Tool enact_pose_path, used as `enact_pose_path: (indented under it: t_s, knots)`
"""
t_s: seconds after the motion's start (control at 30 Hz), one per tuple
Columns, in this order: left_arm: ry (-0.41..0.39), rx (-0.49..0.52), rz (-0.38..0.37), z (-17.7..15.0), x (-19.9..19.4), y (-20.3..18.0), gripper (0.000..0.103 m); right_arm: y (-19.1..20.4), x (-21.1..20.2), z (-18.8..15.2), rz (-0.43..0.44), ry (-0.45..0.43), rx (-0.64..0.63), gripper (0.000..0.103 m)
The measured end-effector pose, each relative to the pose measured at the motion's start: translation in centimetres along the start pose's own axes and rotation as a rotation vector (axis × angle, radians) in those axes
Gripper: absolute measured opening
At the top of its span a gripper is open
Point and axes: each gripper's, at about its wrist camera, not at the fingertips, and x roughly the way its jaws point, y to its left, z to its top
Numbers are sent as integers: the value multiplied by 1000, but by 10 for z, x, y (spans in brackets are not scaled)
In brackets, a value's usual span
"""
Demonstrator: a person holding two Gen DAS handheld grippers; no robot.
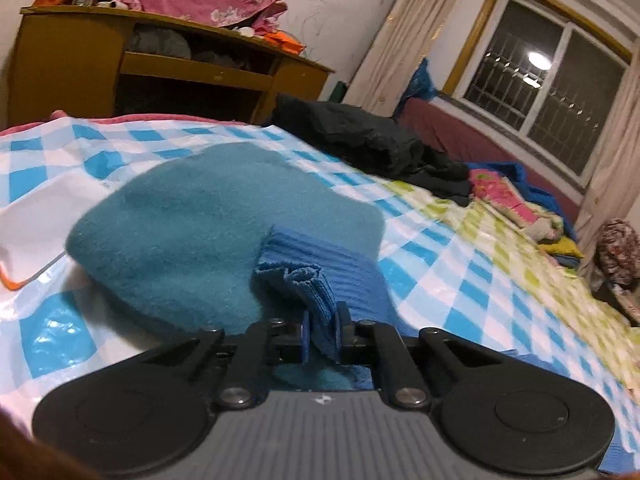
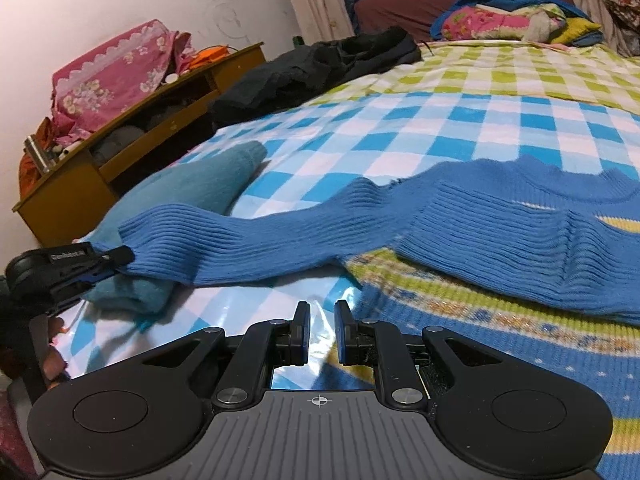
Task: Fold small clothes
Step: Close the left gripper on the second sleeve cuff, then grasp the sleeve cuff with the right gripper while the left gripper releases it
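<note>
A blue ribbed sweater point(image 2: 500, 232) with a patterned hem lies flat on the checked plastic sheet point(image 2: 400, 132). One sleeve point(image 2: 240, 240) stretches left across a folded teal garment point(image 2: 192, 188). My left gripper point(image 2: 116, 260) is shut on the cuff at the end of that sleeve. In the left wrist view the bunched blue cuff point(image 1: 292, 276) sits pinched between the pads of my left gripper point(image 1: 322, 320), with the teal garment point(image 1: 192, 232) right behind it. My right gripper point(image 2: 322, 312) hovers low by the sweater's hem, its pads a narrow gap apart with nothing between them.
Black clothes point(image 1: 352, 136) are heaped at the sheet's far edge. Beyond them lie colourful clothes point(image 1: 512, 196). A wooden cabinet point(image 1: 80, 64) piled with pink bedding stands past the bed. A hand point(image 2: 52, 360) holds the left gripper's handle.
</note>
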Motion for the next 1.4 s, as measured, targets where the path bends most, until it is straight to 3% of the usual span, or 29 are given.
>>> enact_pose_path:
  t_s: [0.27,0.53,0.6,0.67,0.8,0.97,1.03,1.17,1.27,1.4]
  knots:
    - [10,44,-211,15,-11,-16,17,58,16,14,92,-25,-230,15]
    - [52,238,-332,-4,-9,-51,17,51,11,54,164,-47,-120,16]
    - [68,274,-357,-10,-9,-58,17,48,9,63,207,-24,-99,26]
    - [78,320,-375,-17,-10,-67,17,48,8,69,249,-9,-82,48]
    - [92,377,-395,-27,-14,-76,17,61,14,74,272,27,-137,48]
    - [93,438,-423,-36,-21,-83,17,80,32,68,219,125,-253,51]
    - [103,449,-431,-40,-21,-84,17,82,38,65,192,153,-270,51]
    - [118,467,-438,-45,-22,-83,17,74,44,65,163,199,-220,16]
    - [94,490,-450,-48,-28,-84,17,64,41,69,169,190,-156,10]
    - [87,473,-461,-48,-31,-83,29,40,27,80,189,119,-19,10]
